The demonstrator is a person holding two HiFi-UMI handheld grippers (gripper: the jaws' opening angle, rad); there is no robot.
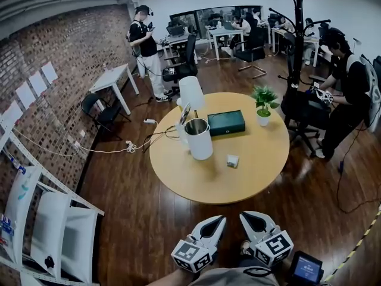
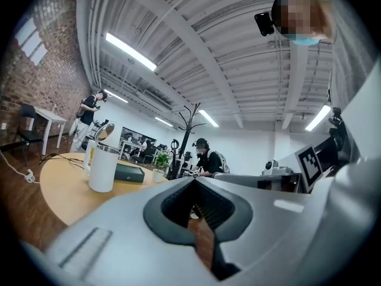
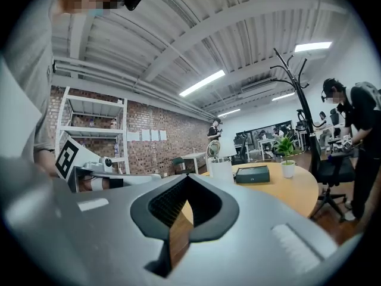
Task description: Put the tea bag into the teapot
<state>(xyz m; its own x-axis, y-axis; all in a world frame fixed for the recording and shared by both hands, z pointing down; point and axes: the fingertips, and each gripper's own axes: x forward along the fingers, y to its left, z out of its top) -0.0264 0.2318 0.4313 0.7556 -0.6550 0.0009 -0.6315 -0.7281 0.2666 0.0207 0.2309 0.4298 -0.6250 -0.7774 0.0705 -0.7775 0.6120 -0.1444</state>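
Left gripper (image 1: 221,219), right gripper (image 1: 244,215): jaws closed, nothing held, both short of round table (image 1: 256,180) near edge. Tea bag (image 1: 232,160) on tabletop, just right of white teapot (image 1: 199,138), lid raised.

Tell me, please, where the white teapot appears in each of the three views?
Head view: white teapot left of centre on the round table, lid raised.
Left gripper view: white teapot at left, mid-height, on the table.
Right gripper view: white teapot just right of centre, past the jaws.
Shared landmark: the dark green box lies just to its right in every view.
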